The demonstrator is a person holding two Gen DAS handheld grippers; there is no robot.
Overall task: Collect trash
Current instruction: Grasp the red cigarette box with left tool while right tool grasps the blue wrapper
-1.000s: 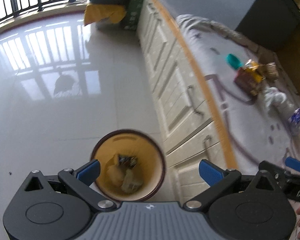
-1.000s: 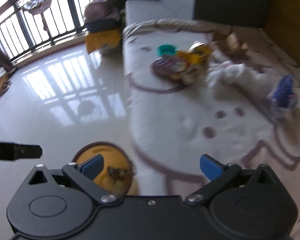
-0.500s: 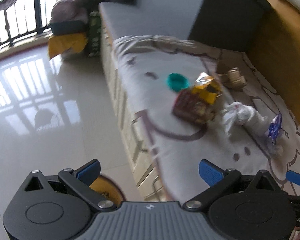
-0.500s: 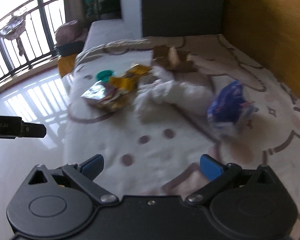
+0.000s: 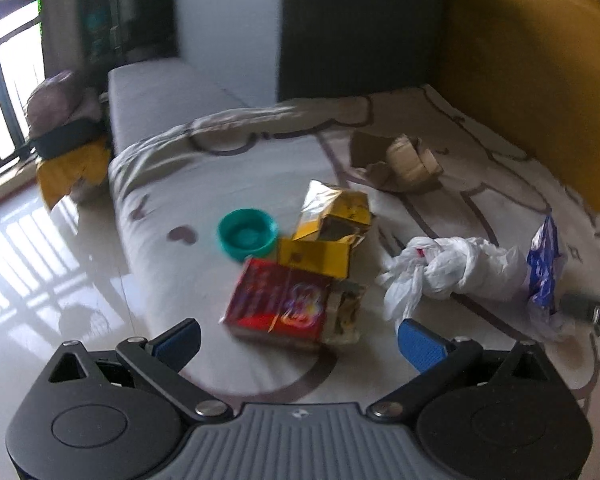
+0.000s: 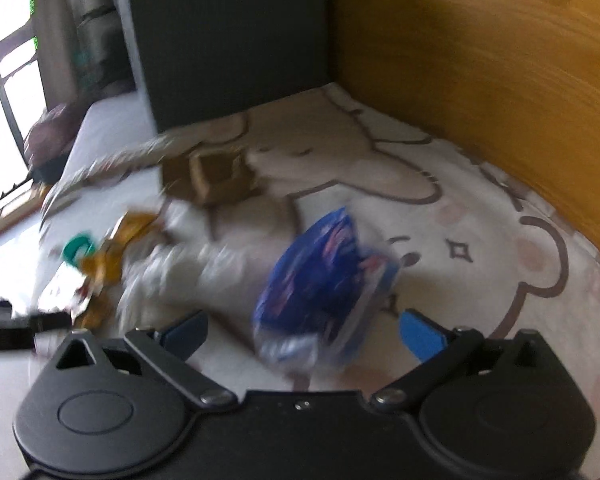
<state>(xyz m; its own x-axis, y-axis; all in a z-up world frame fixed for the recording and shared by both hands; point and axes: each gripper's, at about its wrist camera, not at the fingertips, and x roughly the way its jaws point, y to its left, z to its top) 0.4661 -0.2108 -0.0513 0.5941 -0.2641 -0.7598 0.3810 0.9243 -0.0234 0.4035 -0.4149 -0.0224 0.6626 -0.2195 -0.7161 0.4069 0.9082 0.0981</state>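
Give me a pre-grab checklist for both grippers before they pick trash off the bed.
1. Left gripper open and unloaded: ok.
2. Right gripper open and unloaded: ok.
3. Red packet lined up between the left fingers: ok.
4. Blue wrapper lined up between the right fingers: ok, though blurred.
5. Red packet free of the yellow box: not ok, they touch.
6. Trash bin in view for the drop: not ok.

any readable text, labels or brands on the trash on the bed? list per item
None legible.
Red packet: printed design, characters blurred.
Yellow packet: dark marks, too blurred.
Blue wrapper: print smeared by motion.
White plastic bag: small red mark, unreadable.
Teal lid and cardboard scraps: no text visible.
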